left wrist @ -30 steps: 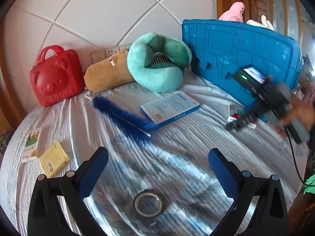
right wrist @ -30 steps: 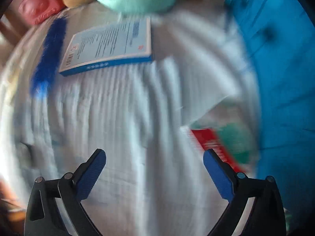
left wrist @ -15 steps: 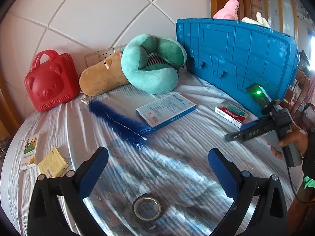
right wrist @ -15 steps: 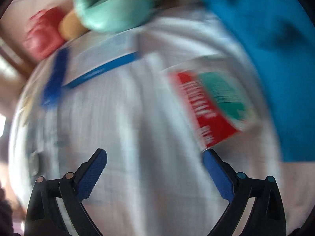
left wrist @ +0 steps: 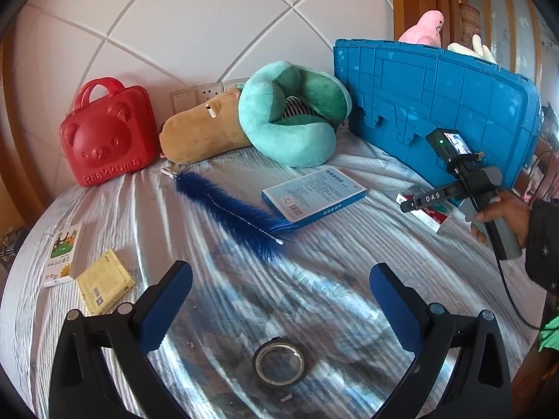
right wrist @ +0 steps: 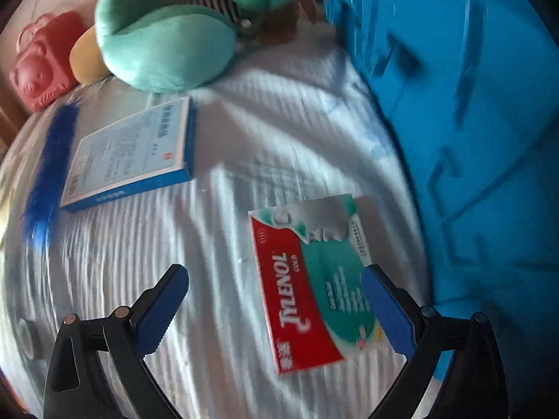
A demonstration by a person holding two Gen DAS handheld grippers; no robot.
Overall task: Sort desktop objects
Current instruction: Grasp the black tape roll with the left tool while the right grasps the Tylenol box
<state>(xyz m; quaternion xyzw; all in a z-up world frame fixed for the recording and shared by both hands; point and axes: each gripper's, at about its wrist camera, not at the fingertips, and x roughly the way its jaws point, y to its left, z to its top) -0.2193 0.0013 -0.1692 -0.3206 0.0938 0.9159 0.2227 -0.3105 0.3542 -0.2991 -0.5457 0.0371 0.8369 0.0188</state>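
Note:
My left gripper (left wrist: 279,279) is open and empty above the striped cloth, and a roll of black tape (left wrist: 278,363) lies just below its fingers. A blue bottle brush (left wrist: 230,209) and a flat blue-and-white box (left wrist: 314,195) lie further ahead. My right gripper (right wrist: 276,279) is open and hovers low over a red-and-green Tylenol box (right wrist: 307,286), which lies flat between its fingers, nearer the right one. From the left wrist view the right gripper (left wrist: 401,206), held by a hand, sits above that Tylenol box (left wrist: 431,214) beside the blue crate (left wrist: 436,111).
A red bear case (left wrist: 104,136), a tan plush (left wrist: 199,132) and a green neck pillow (left wrist: 290,118) line the back wall. A yellow packet (left wrist: 104,281) and a small white-and-green box (left wrist: 63,248) lie at the left. The crate wall (right wrist: 454,104) stands close on the right.
The right gripper has pulled back from the cloth's middle toward the crate, so the Tylenol box now lies between its open fingers. The left gripper has hardly moved.

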